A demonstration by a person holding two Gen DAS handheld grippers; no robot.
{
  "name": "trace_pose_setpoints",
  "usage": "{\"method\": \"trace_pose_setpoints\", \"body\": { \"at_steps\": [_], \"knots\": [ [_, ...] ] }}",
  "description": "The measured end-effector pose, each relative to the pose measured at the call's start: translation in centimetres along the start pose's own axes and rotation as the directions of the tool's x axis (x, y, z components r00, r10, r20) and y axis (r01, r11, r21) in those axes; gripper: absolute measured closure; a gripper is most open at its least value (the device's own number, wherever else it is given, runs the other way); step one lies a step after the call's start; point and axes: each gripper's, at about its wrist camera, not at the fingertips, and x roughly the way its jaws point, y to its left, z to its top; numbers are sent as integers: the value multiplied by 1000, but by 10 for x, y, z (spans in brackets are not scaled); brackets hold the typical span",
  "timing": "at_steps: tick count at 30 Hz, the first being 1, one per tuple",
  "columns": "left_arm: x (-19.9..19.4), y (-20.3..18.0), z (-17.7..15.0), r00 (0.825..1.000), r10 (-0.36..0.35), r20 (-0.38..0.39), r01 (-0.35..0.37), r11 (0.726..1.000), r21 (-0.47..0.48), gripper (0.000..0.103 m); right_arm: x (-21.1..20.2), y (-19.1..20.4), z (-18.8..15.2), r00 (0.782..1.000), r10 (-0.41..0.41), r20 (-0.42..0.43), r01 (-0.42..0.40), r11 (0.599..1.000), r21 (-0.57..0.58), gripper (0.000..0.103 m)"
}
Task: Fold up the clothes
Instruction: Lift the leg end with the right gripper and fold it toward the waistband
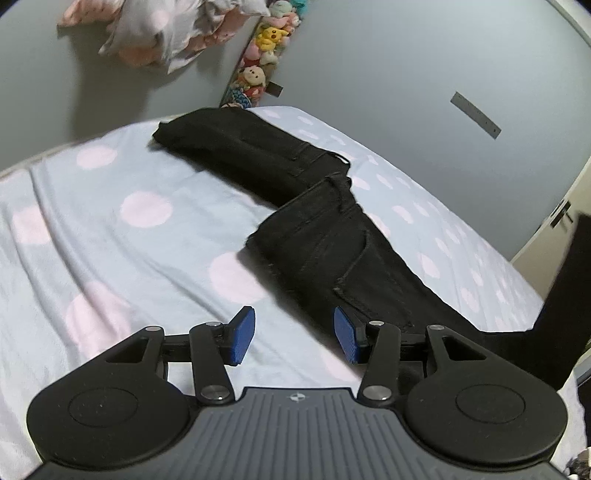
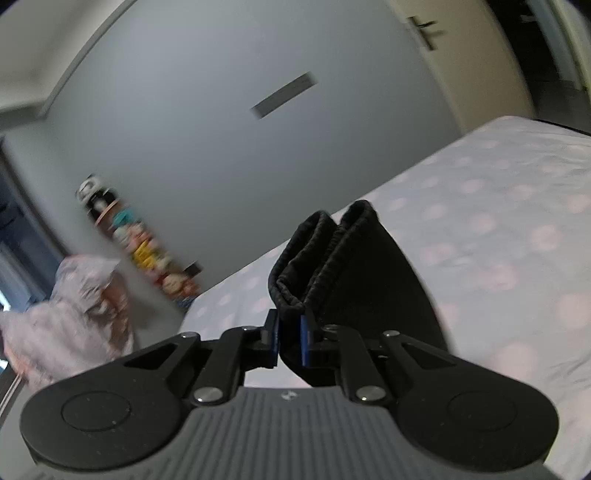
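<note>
Black jeans (image 1: 325, 236) lie across the bed, one folded pair at the back (image 1: 236, 147) and the waist part nearer me. My left gripper (image 1: 293, 336) is open and empty, hovering just above the sheet at the jeans' near edge. In the right wrist view my right gripper (image 2: 290, 339) is shut on the hems of the black trouser legs (image 2: 332, 266), holding them lifted above the bed. That raised leg shows as a dark strip in the left wrist view (image 1: 569, 302).
The bed has a pale blue sheet with pink dots (image 1: 110, 229). A grey wall (image 1: 406, 74) stands behind it. A hanging column of plush toys (image 1: 258, 62) and a pink-white bundle of cloth (image 1: 159, 29) are at the back left. A door (image 2: 461, 55) is at the right.
</note>
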Motion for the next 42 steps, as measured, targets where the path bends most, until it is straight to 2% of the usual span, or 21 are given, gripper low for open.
{"method": "trace_pose_setpoints", "body": {
  "at_steps": [3,7,11,13,16,21,24,26,28,33,35,39,42],
  "knots": [
    [1,25,4,1000,-15,11,15,999,-39,49,31,63,-27,998,52,-29,-53,997,-51,92],
    [8,47,9,998,-66,22,69,989,-135,49,82,130,-83,988,117,-104,-127,987,-94,92],
    [11,56,14,996,-82,42,87,983,-160,49,132,172,-146,965,152,-214,-180,976,-118,92],
    [12,61,15,996,-80,49,88,981,-172,49,157,182,-179,950,145,-278,-184,975,-120,92],
    [13,70,15,996,-74,48,83,976,-201,49,191,174,-226,922,130,-366,-187,974,-126,92],
    [19,71,15,998,-58,30,63,976,-210,49,212,156,-287,863,135,-487,-223,966,-128,91],
    [20,65,13,998,-57,23,61,980,-189,49,224,149,-310,835,111,-538,-215,967,-134,90],
    [20,62,13,998,-58,23,62,982,-180,49,222,146,-314,822,115,-558,-234,961,-148,84],
    [18,60,12,998,-64,27,67,982,-179,48,214,145,-310,812,140,-567,-271,950,-154,67],
    [16,50,10,996,-77,34,81,984,-161,44,175,129,-281,833,165,-528,-336,909,-246,66],
    [15,45,8,996,-82,28,85,985,-150,44,164,115,-266,857,136,-498,-321,896,-306,66],
    [17,36,2,997,-74,5,74,990,-123,43,154,81,-237,910,-7,-414,-216,845,-490,65],
    [20,31,-1,997,-71,-13,69,992,-101,43,152,57,-222,928,-112,-355,-140,779,-611,60]
  ]
}}
